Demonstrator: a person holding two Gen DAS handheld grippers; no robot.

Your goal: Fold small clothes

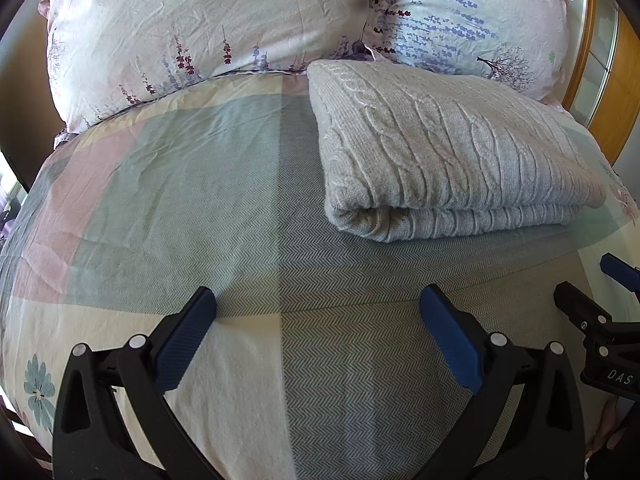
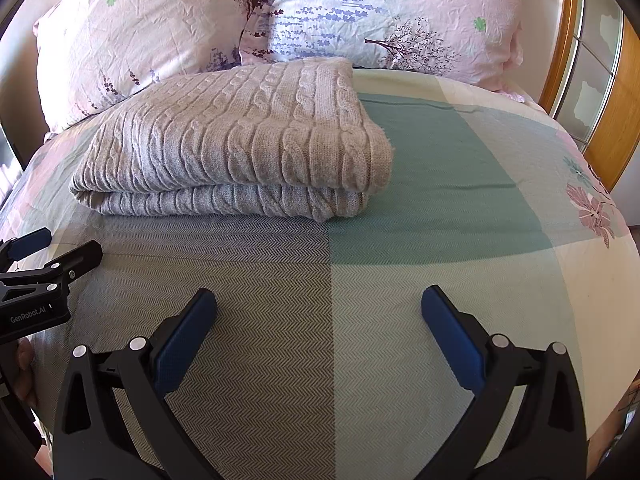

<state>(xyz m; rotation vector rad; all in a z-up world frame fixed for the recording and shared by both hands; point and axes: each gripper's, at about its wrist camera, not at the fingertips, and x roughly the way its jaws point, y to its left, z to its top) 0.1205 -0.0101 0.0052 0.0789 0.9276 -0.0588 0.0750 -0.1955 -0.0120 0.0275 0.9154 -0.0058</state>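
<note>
A grey cable-knit sweater [image 1: 452, 152] lies folded in a thick rectangle on the bed, ahead and to the right in the left wrist view. In the right wrist view the sweater [image 2: 236, 140] lies ahead and to the left. My left gripper [image 1: 318, 308] is open and empty, hovering over the sheet short of the sweater; it also shows at the left edge of the right wrist view [image 2: 48, 244]. My right gripper [image 2: 319, 306] is open and empty, short of the sweater; it also shows at the right edge of the left wrist view [image 1: 588, 280].
The bed sheet [image 1: 180, 200] has green, pink and cream blocks with a herringbone weave. Two floral pillows [image 1: 208, 28] [image 2: 392, 20] lean at the head of the bed behind the sweater. A wooden headboard frame [image 2: 560, 40] stands at the far right.
</note>
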